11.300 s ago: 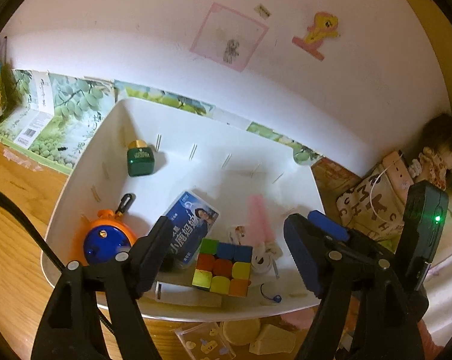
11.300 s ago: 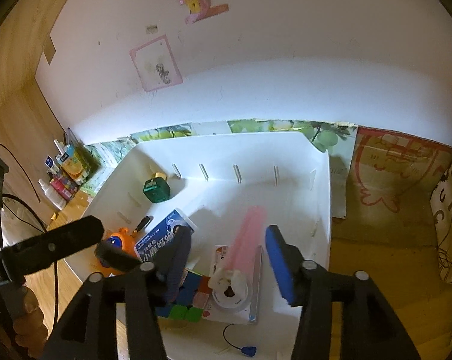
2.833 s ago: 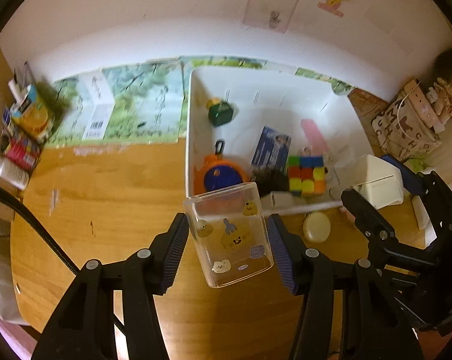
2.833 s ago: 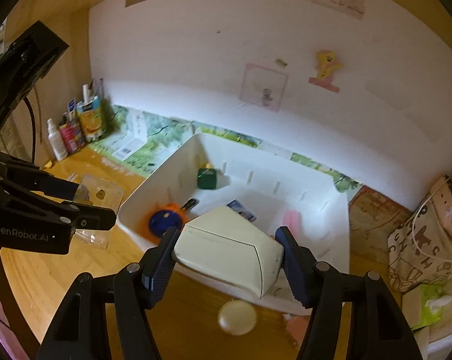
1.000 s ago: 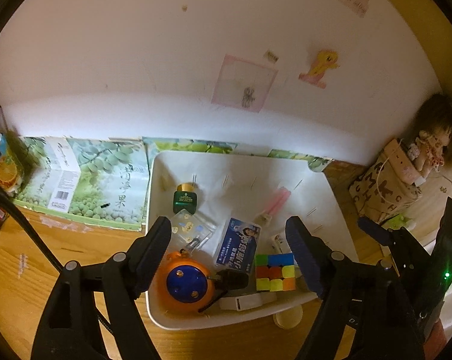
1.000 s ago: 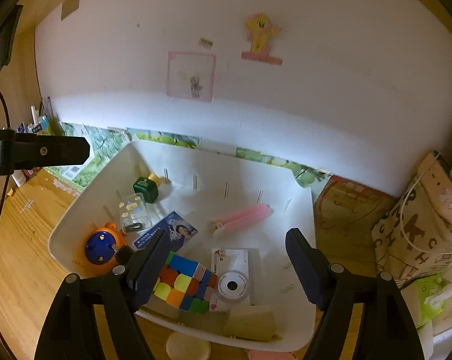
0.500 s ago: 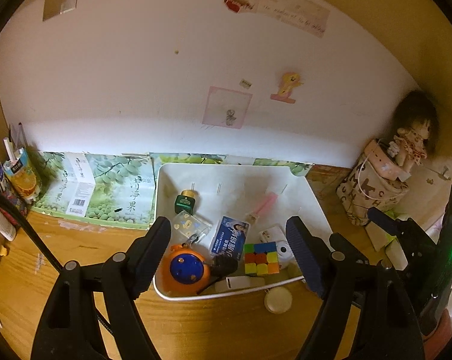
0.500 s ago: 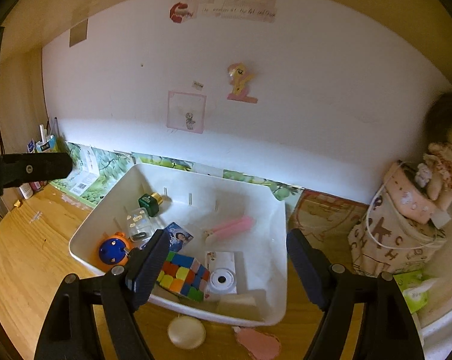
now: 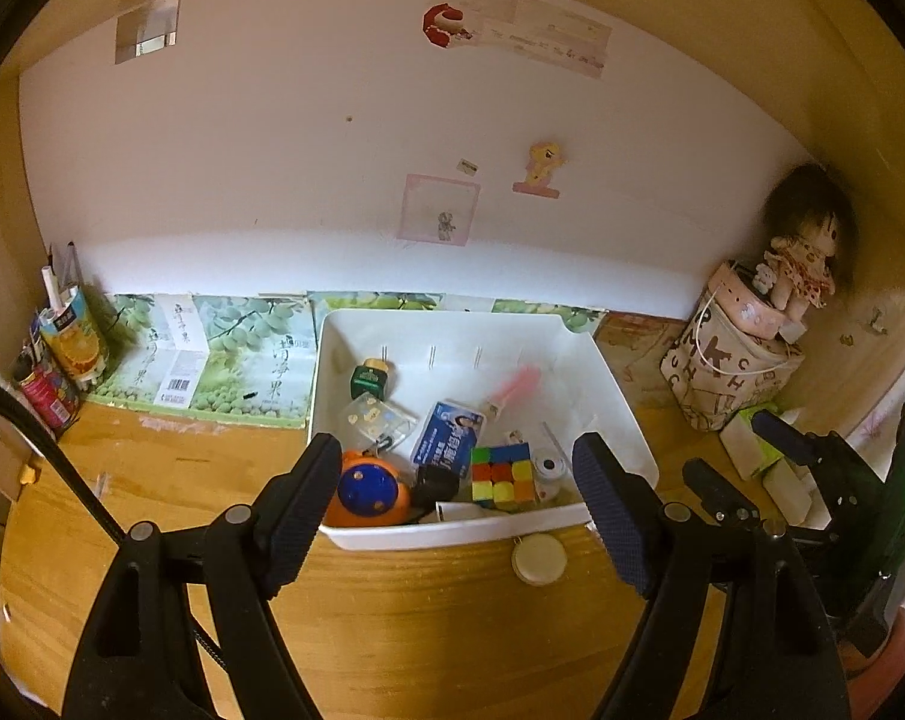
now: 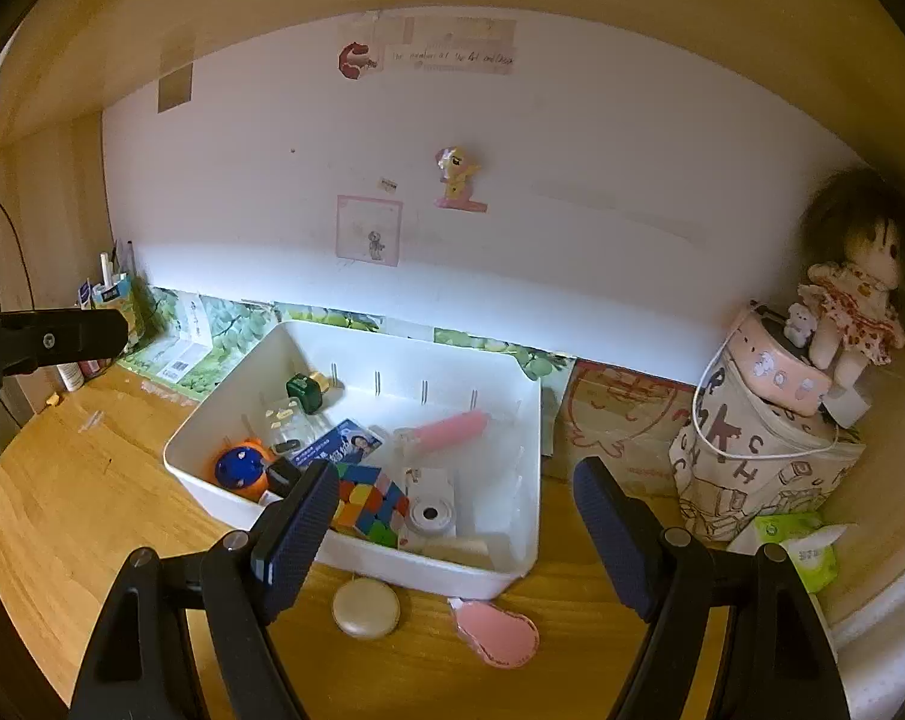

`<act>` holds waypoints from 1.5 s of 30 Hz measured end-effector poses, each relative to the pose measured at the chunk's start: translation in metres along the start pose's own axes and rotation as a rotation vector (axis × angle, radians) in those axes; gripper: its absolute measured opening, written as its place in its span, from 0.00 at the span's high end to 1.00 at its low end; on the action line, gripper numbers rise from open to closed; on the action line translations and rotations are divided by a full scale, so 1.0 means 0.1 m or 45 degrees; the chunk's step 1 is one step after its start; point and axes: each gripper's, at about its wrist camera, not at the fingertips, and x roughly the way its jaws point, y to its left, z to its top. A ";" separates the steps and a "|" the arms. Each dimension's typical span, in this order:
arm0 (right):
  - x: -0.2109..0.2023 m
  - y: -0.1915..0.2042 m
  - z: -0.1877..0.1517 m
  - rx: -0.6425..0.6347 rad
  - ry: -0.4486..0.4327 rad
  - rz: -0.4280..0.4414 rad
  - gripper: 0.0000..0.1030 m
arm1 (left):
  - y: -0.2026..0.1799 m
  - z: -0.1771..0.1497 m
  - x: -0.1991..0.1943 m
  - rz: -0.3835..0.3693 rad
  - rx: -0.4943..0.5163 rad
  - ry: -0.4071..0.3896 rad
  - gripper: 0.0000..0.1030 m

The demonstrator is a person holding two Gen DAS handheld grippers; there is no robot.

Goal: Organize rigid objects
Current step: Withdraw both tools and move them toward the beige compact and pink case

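Observation:
A white bin [image 9: 617,396] [image 10: 530,420] stands on the wooden desk against the wall. Inside lie a colour cube [image 9: 502,474] [image 10: 371,501], an orange-and-blue round toy [image 9: 368,489] [image 10: 240,471], a green bottle [image 9: 369,381] [image 10: 305,391], a clear sticker box [image 9: 377,417] [image 10: 284,417], a blue packet [image 9: 446,435], a pink tube [image 10: 452,427], a white camera [image 10: 429,513] and a cream box [image 10: 455,549]. A round cream compact [image 9: 538,558] [image 10: 365,600] lies on the desk before the bin, a pink case [image 10: 500,633] beside it. My left gripper [image 9: 464,516] and right gripper [image 10: 452,534] hang open and empty, back from the bin.
Bottles and a juice carton [image 9: 71,342] crowd the far left corner. Green printed cartons [image 9: 212,354] lean on the wall. At the right stand a patterned bag [image 10: 764,462] with a doll [image 10: 854,300] on top and a tissue pack [image 10: 800,546].
Both grippers have pulled back and risen from the bin, so it looks smaller and more desk shows. The clear box and cream box held earlier now lie in the bin.

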 end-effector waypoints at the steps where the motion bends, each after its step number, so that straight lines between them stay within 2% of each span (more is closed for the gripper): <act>1: -0.02 -0.01 -0.01 -0.002 0.000 0.002 0.22 | -0.02 -0.02 -0.01 0.002 0.000 0.001 0.20; 15: -0.14 -0.33 -0.28 -0.030 0.026 0.065 0.22 | -0.37 -0.28 -0.01 0.047 -0.040 0.040 0.17; 26: -0.01 -0.63 -0.47 -0.025 0.110 0.146 0.21 | -0.65 -0.55 0.25 0.079 -0.095 0.139 0.17; 31: 0.13 -0.77 -0.53 0.026 0.186 0.198 0.21 | -0.74 -0.66 0.42 0.101 -0.107 0.198 0.17; 39: 0.45 -0.86 -0.67 0.108 0.389 0.289 0.21 | -0.85 -0.80 0.74 0.127 -0.116 0.277 0.17; 45: 0.69 -0.84 -0.78 0.140 0.535 0.316 0.21 | -0.87 -0.92 1.03 0.139 -0.129 0.345 0.17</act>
